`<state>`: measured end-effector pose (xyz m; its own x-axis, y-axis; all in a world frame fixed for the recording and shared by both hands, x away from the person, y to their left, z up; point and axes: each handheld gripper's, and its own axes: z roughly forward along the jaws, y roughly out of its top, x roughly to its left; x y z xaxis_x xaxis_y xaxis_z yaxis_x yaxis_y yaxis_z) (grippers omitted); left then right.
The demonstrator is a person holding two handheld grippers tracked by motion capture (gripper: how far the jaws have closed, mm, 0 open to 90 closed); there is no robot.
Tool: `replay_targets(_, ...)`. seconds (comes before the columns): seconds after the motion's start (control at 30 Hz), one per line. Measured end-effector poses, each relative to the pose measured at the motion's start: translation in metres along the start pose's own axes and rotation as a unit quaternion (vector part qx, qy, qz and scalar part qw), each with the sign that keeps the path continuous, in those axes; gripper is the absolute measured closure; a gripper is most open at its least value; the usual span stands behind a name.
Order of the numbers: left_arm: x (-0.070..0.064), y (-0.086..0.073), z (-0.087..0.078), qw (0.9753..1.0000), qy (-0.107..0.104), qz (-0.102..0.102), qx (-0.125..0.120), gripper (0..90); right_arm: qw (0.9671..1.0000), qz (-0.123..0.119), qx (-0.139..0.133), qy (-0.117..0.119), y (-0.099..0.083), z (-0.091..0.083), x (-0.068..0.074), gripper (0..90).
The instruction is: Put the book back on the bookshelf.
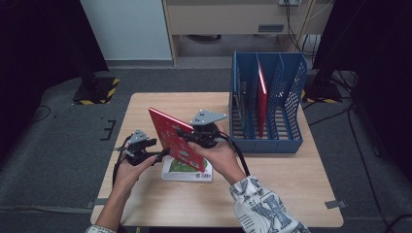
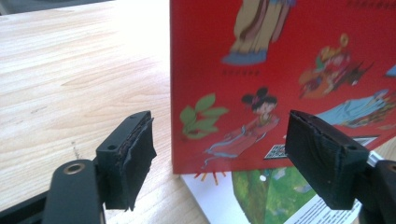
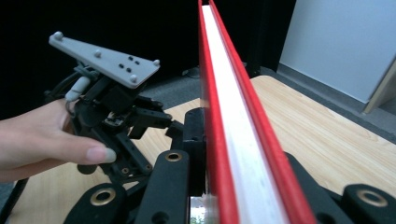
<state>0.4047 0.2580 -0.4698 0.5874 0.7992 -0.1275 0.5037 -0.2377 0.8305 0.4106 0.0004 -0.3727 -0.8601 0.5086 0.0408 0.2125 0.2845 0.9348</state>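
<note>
while clamped on the red book (image 1: 176,140) and holding it upright on edge, right gripper (image 1: 194,137) sits just right of left gripper (image 1: 156,154). left gripper spread apart, red cover straight ahead between its jaws, untouched, above a second book (image 1: 187,171) flat on the surface (image 1: 272,179).

Books: you have three, one red book (image 1: 171,136) raised at the middle of the desk (image 1: 272,184), one green-and-white book (image 1: 187,171) flat beneath it, one red book (image 1: 262,99) upright in the rack.
File racks: one blue rack (image 1: 267,102), far right.
Grippers: two, left gripper (image 1: 158,153) and right gripper (image 1: 187,135).
Desks: one.
</note>
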Motion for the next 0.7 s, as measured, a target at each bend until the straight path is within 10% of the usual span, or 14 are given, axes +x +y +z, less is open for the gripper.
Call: replay_targets(0.7,0.032,-0.038,-0.011,0.9951,0.085,-0.014,0.048,3.6,0.9991,0.021,-0.019,-0.031,0.008,-0.015,-0.015,79.5)
